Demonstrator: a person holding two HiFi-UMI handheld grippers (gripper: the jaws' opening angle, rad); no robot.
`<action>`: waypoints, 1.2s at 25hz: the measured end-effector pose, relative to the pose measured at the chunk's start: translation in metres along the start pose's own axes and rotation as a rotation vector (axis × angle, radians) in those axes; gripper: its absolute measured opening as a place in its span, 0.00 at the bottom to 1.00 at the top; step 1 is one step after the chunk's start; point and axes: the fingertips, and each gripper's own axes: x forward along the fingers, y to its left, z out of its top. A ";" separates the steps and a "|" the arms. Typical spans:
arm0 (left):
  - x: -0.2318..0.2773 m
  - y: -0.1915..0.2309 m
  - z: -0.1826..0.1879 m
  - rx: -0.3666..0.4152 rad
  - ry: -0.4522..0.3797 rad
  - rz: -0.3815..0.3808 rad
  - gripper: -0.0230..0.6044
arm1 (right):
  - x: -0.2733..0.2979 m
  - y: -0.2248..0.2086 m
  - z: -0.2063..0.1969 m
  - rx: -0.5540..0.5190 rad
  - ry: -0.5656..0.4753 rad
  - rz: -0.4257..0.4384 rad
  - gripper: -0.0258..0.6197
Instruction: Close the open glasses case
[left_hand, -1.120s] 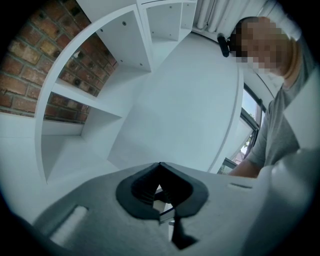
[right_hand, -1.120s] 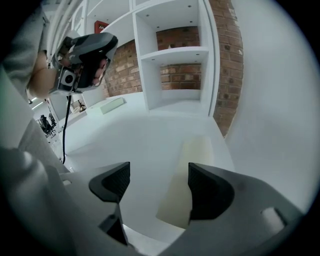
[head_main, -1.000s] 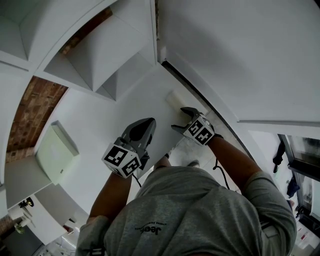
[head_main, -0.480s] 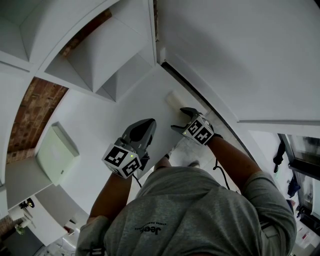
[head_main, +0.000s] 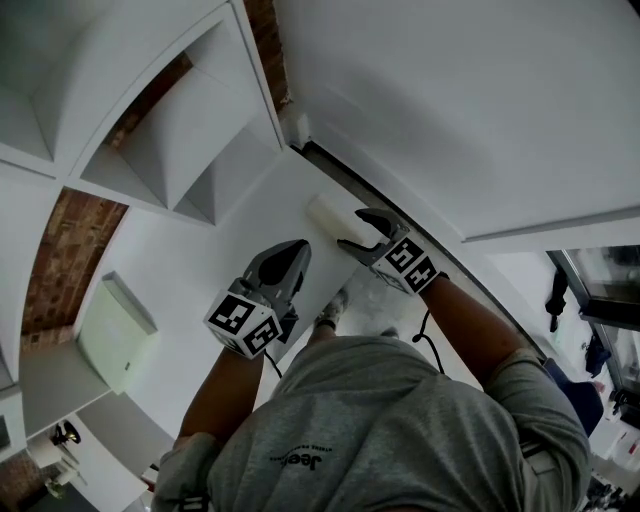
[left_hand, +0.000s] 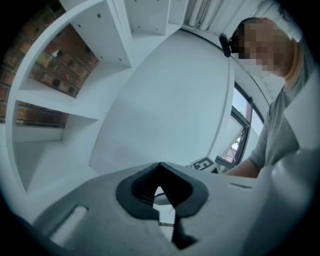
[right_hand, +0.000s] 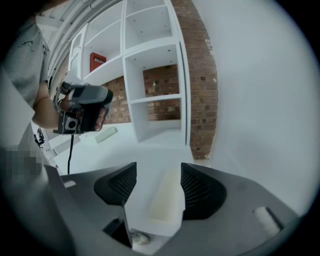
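Checking in from the remote station. The glasses case (head_main: 330, 213) is sitting on the white table (head_main: 230, 240), over on the right side close to the wall and near the table's front edge. It's a long, boxy thing in a matte cream, a touch warmer than the tabletop, with softly rounded corners. In the right gripper view it runs lengthwise away from the camera and reads as one low, solid block (right_hand: 164, 200), so the lid looks down to me. The seam is too soft for me to make out.

The right gripper (head_main: 358, 230) hangs just above and in front of the case, tilted down toward it. Its jaws stand well apart and have just been closing in a bit. The case shows in the gap between the ribbed black pads (right_hand: 197, 190), but neither pad is pressing on it, so nothing is gripped.

The left gripper (head_main: 295, 250) is off to the side over bare table, well clear of the case. Its jaws are together at the tips with nothing in them. The white shelf unit (right_hand: 155, 80) with the brick behind it stands at the back.
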 end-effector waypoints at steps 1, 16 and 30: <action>0.005 -0.007 0.003 0.009 0.002 -0.014 0.03 | -0.013 -0.005 0.006 0.014 -0.024 -0.017 0.46; 0.112 -0.172 0.025 0.168 0.065 -0.316 0.03 | -0.270 -0.058 0.024 0.187 -0.365 -0.350 0.05; 0.200 -0.374 -0.014 0.288 0.151 -0.662 0.03 | -0.519 -0.052 -0.082 0.266 -0.424 -0.764 0.05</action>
